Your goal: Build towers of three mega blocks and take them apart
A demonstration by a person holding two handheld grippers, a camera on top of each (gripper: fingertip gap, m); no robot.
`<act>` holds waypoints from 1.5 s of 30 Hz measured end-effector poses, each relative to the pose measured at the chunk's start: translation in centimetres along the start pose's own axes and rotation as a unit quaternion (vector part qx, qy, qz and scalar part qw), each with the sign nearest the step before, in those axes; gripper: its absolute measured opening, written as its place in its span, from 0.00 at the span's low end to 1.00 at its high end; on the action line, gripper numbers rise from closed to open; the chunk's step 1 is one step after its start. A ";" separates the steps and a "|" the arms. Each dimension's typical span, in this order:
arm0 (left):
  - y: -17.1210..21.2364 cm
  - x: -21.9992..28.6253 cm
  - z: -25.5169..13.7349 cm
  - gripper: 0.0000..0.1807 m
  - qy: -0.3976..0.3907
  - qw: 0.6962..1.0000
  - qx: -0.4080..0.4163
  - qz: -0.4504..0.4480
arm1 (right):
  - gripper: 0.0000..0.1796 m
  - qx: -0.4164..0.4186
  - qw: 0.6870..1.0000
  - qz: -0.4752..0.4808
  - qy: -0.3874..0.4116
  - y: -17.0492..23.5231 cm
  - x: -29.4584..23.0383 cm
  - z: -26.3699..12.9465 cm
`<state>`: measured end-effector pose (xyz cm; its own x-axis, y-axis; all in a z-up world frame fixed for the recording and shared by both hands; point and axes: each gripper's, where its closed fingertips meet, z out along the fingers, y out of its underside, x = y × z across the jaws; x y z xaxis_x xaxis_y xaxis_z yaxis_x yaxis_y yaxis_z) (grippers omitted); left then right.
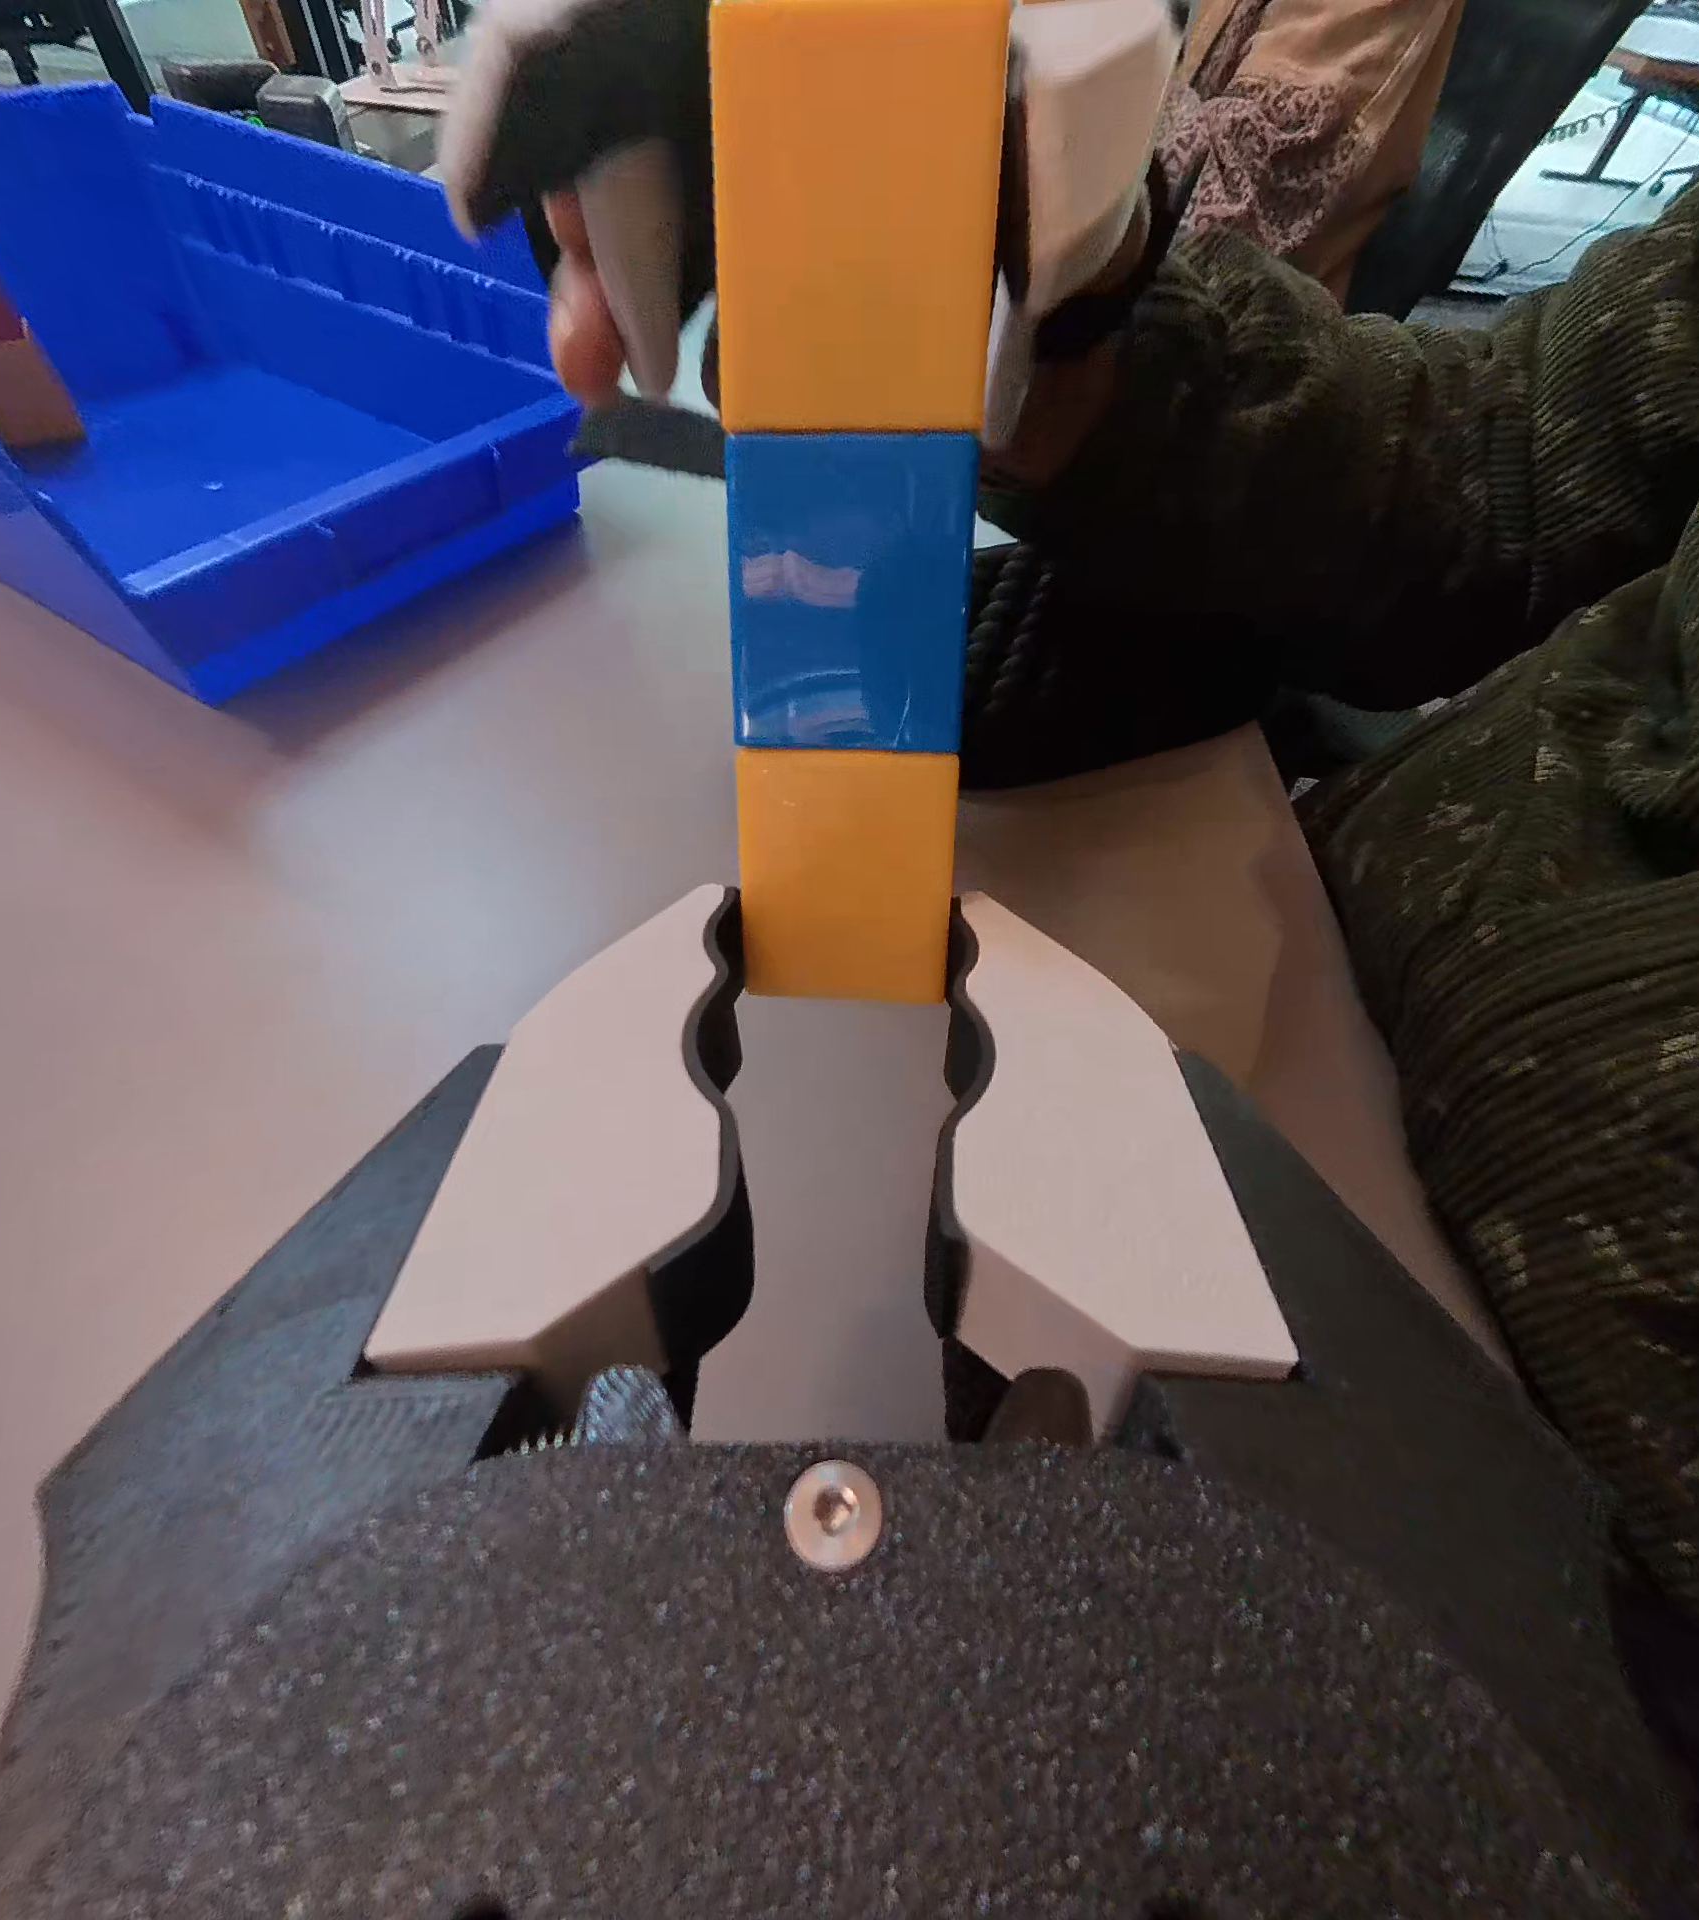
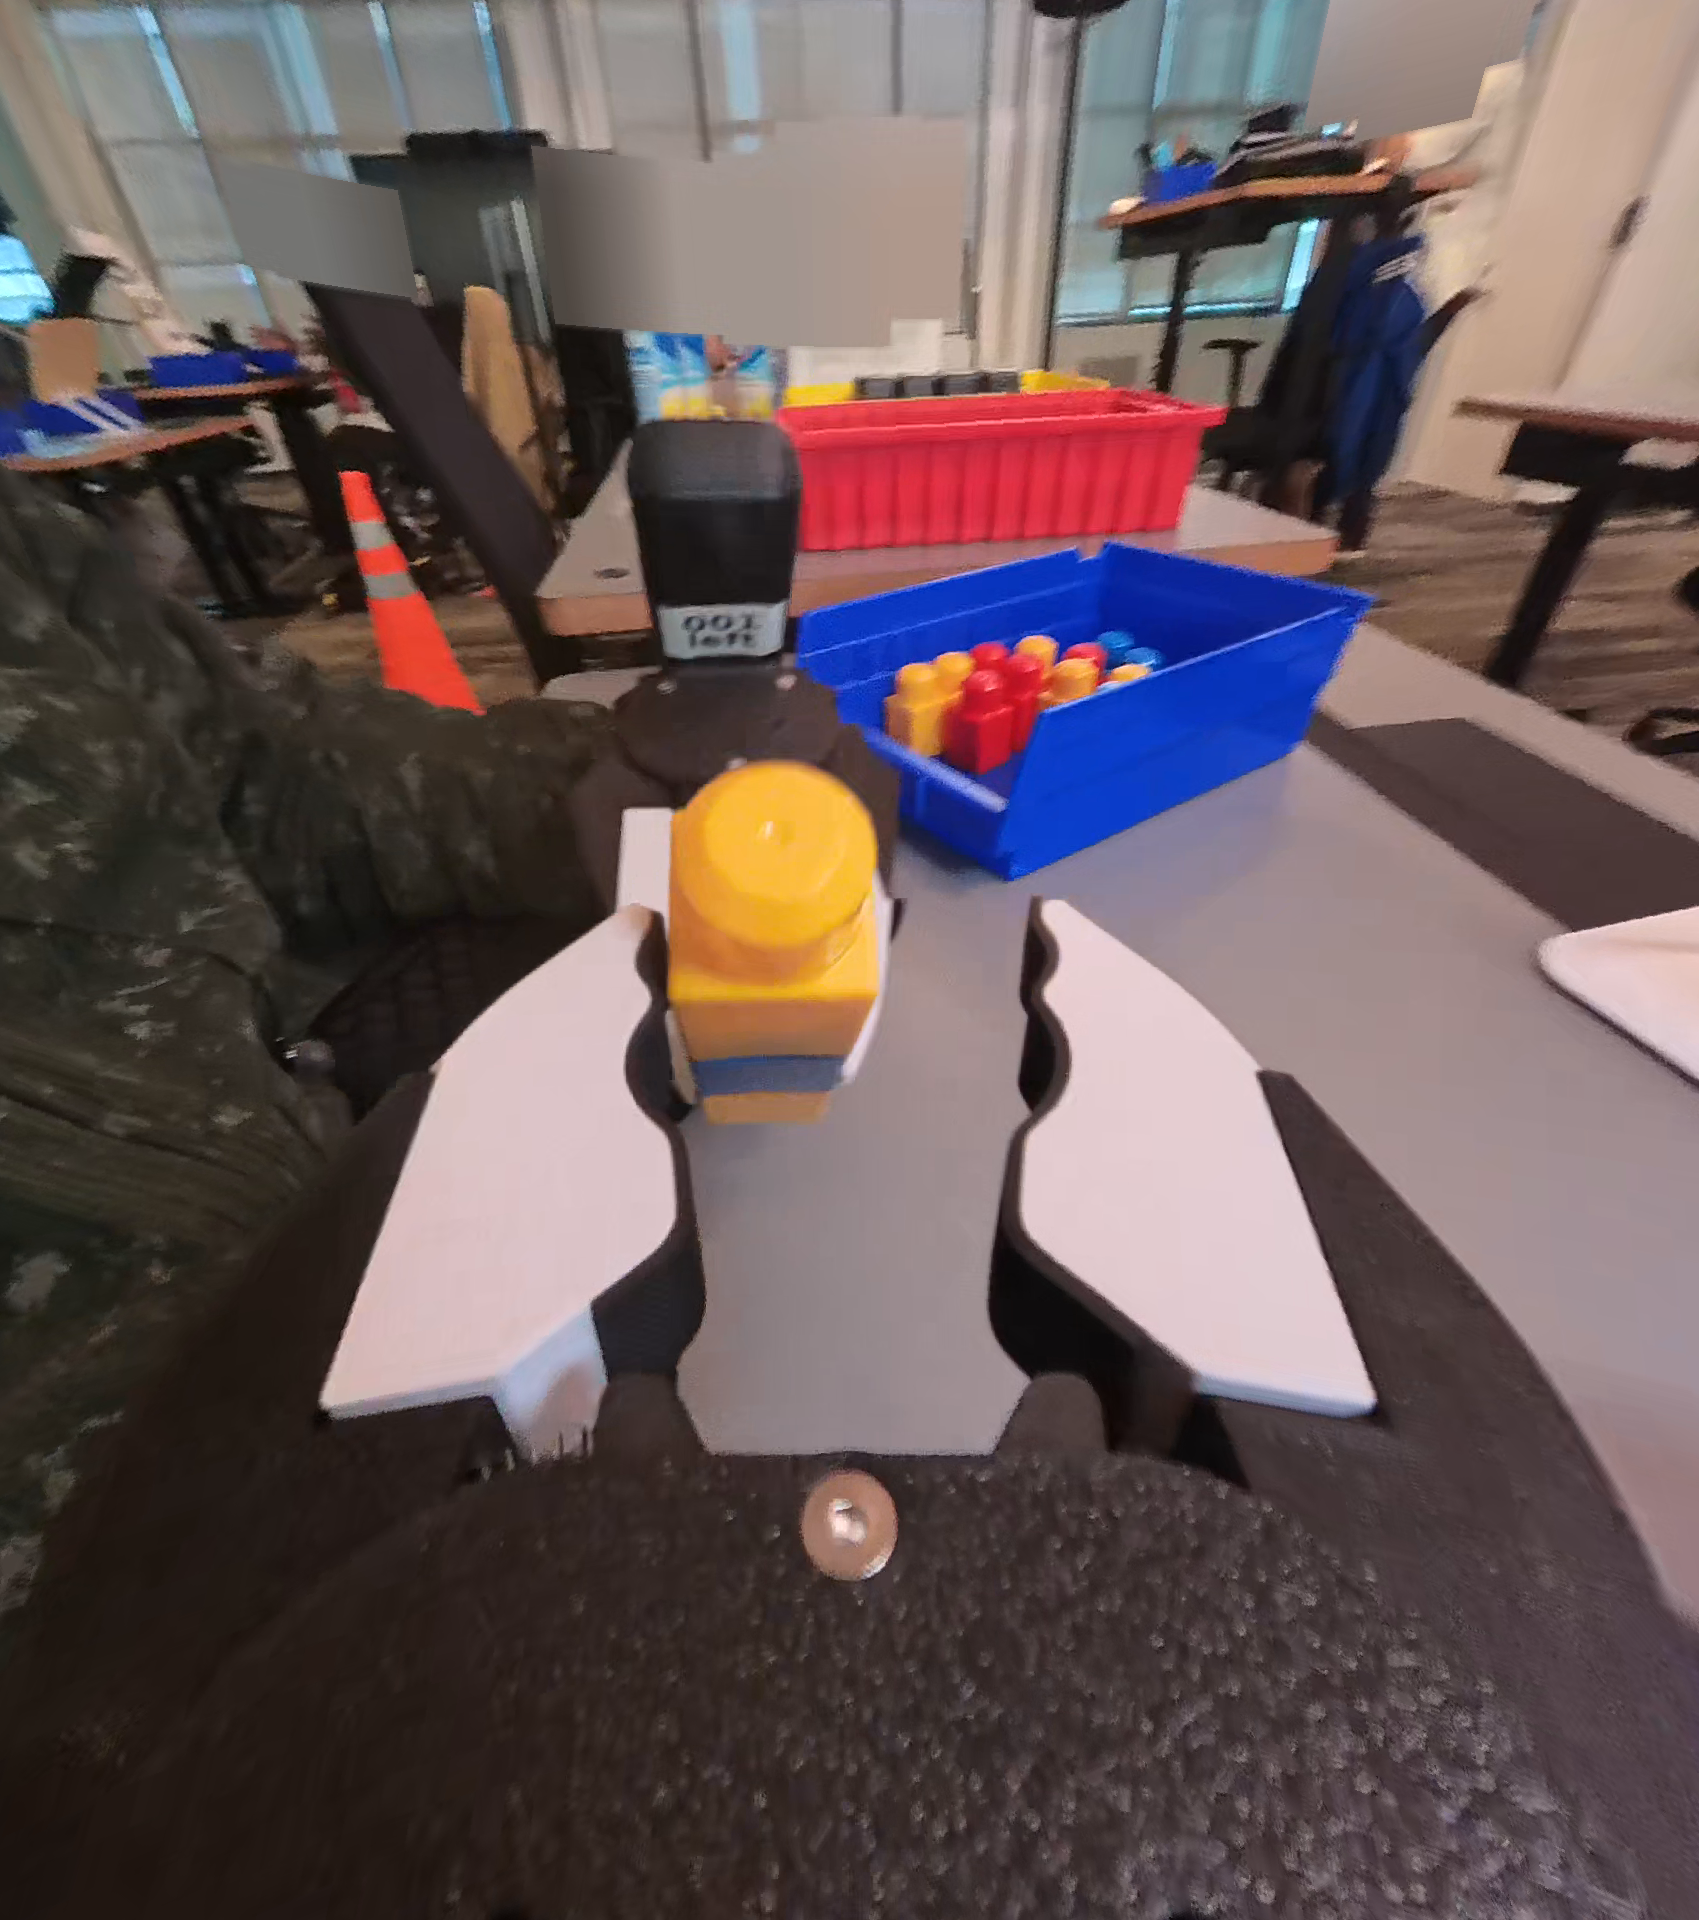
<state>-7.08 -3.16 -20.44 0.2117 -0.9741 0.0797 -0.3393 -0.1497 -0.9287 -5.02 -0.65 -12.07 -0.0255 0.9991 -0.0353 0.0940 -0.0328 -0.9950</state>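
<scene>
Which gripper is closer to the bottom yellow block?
Left. The left gripper pinches the bottom yellow block of the tower. The right gripper is open up by the top yellow block.

One small white sticker point(image 2: 720, 631) is showing printed characters, sitting on the black body of the left gripper point(image 2: 774, 997) in the right wrist view. Nothing else is carrying readable writing.
</scene>
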 end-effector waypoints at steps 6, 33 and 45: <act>0.4 -0.3 0.3 0.20 -0.010 1.000 -0.003 0.006 | 0.21 -0.081 0.996 -0.032 -0.002 0.9 -1.2 0.6; -3.1 -8.8 -7.7 0.00 -0.266 0.948 0.174 -0.031 | 0.21 -0.363 0.832 0.118 0.403 8.1 39.2 -24.9; -3.9 -10.3 -12.0 0.00 -0.356 0.919 0.170 -0.015 | 0.34 -0.236 0.847 -0.003 0.476 0.8 34.6 -23.2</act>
<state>-18.92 5.37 -13.33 0.8039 -0.5936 -0.0374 -0.0425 0.0054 -0.9991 17.29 34.60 -11.96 0.7661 0.5763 0.2846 0.4902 -0.2374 -0.8387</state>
